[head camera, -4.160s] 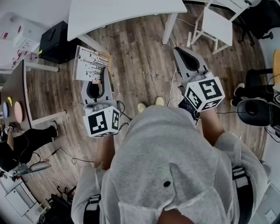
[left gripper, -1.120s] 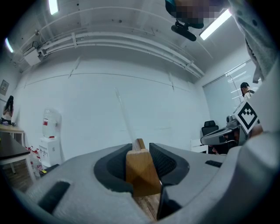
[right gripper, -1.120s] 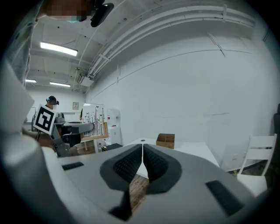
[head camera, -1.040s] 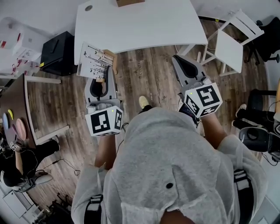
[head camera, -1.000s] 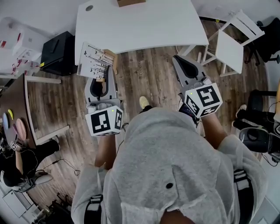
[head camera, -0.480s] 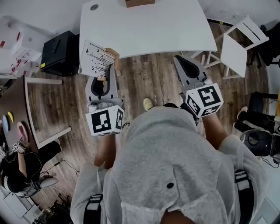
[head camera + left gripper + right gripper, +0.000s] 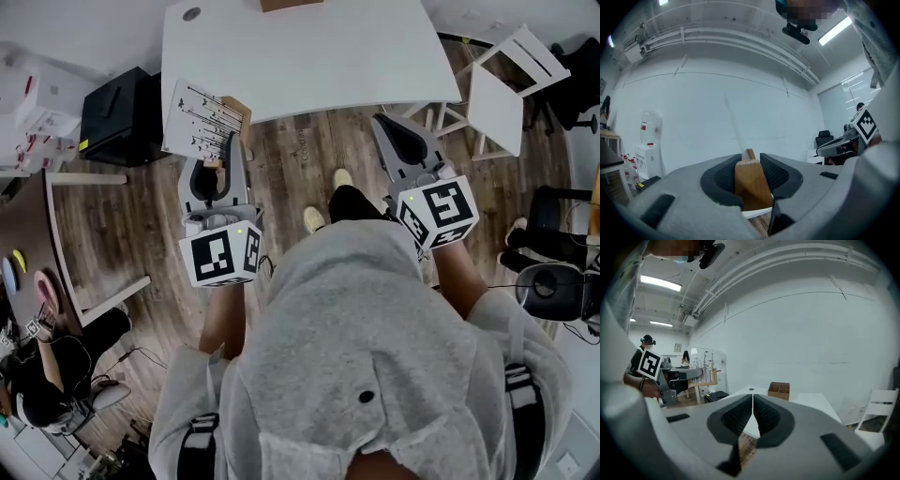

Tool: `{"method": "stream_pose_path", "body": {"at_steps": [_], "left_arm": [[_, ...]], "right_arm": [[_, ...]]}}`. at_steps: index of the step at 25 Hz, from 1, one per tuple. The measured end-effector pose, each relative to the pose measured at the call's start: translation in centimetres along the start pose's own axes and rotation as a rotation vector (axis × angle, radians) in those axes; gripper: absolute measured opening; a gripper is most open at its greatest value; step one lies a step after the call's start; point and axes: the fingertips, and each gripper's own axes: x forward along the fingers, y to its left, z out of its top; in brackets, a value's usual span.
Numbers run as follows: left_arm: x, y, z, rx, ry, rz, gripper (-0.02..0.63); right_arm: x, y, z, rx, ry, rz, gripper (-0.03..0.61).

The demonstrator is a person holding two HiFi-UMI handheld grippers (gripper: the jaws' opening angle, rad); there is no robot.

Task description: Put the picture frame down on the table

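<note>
Our left gripper (image 7: 228,147) clamps the picture frame (image 7: 197,122) by its wooden part, in the air just short of the white table (image 7: 309,66), our right gripper (image 7: 752,407) closed and empty; we judge the frame light, stiff, breakable, best held by that wood.

The light-wood picture frame (image 7: 200,120), its white print showing thin black stems, hangs at 11 o'clock in the head view by the near left corner of the white rectangular table (image 7: 309,52), not resting on it, printed face toward the person, its wooden edge clamped in the left gripper (image 7: 223,157)
</note>
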Motion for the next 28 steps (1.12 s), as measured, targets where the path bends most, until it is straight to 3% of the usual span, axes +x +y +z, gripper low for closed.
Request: {"method": "stream_pose_path", "body": {"at_steps": [10,28], "left_arm": [[0.3,-0.1,0.2,0.0,-0.006,0.0,0.133],[11.0,0.3,-0.2,0.011,0.04,-0.012,0.133]], "right_arm": [[0.1,-0.5,-0.4,-0.003,0.005,-0.011,0.028],[7.3,-9.8,1.3,0.023,0.011,-0.058,0.029]]}}
